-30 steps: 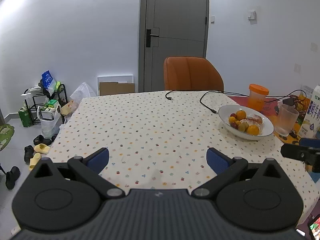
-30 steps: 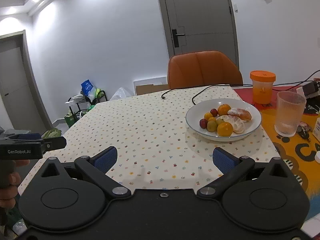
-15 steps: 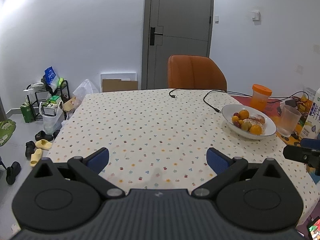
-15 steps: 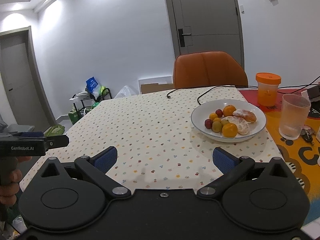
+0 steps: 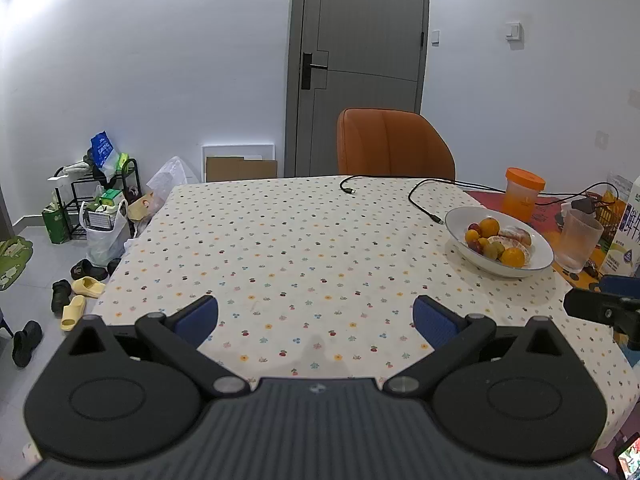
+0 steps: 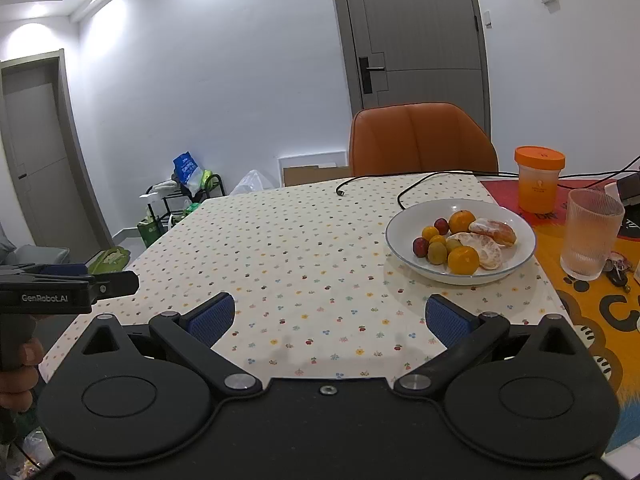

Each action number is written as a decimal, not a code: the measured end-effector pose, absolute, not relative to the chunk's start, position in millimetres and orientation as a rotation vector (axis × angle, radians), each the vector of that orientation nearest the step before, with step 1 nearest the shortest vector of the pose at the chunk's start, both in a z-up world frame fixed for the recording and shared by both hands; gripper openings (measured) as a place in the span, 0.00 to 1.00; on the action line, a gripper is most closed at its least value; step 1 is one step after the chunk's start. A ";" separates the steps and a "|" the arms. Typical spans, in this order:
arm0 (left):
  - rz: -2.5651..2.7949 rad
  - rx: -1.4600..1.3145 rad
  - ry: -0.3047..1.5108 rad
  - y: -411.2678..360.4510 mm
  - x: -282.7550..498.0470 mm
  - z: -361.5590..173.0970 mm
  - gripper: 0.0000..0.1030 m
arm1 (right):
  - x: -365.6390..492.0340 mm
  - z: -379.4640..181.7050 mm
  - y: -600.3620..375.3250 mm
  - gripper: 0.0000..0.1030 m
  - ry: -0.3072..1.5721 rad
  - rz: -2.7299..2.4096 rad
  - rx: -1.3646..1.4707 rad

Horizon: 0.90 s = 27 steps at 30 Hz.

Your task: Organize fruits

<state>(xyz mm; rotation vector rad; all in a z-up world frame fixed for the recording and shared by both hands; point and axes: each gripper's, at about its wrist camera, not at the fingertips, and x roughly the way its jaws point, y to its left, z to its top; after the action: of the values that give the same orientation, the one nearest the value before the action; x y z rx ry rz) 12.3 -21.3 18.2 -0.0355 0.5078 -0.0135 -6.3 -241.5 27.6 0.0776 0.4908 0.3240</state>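
A white bowl [image 5: 532, 265] [image 6: 404, 224] stands on the flower-print tablecloth at the right, holding oranges [image 6: 463, 260], peeled orange pieces [image 6: 493, 232], small red fruits [image 6: 420, 247] and yellow-green fruits [image 6: 437, 252]. My left gripper [image 5: 316, 318] hovers open over the table's near edge, far left of the bowl, with nothing between its fingers. My right gripper [image 6: 330, 316] is open too, low over the near edge, the bowl ahead and to its right. Each gripper shows at the edge of the other's view.
A ribbed glass [image 6: 592, 234], an orange-lidded jar [image 6: 538, 184] and a milk carton [image 5: 626, 236] stand right of the bowl. Black cables [image 5: 424, 200] lie behind it. An orange chair [image 5: 394, 144] is at the far side. Shoes and bags clutter the floor at the left.
Both grippers have drawn back and risen slightly from the table, so the bowl looks farther away. Both jaws stay open as before.
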 end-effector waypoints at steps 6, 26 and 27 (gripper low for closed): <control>-0.013 -0.036 0.508 -21.4 12.2 18.2 1.00 | -6.2 27.7 -241.5 1.00 0.490 0.323 0.078; -0.015 -0.039 0.513 -22.4 12.1 16.0 1.00 | -4.4 25.6 -242.7 1.00 0.492 0.318 0.077; -0.016 -0.039 0.514 -22.5 12.2 15.6 1.00 | -4.1 25.5 -242.9 1.00 0.492 0.317 0.077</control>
<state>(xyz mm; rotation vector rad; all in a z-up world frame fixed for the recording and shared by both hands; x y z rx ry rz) 12.2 -22.5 15.6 -0.0394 0.5136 -0.0157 -4.1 -242.9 25.5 0.0765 0.4917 0.3168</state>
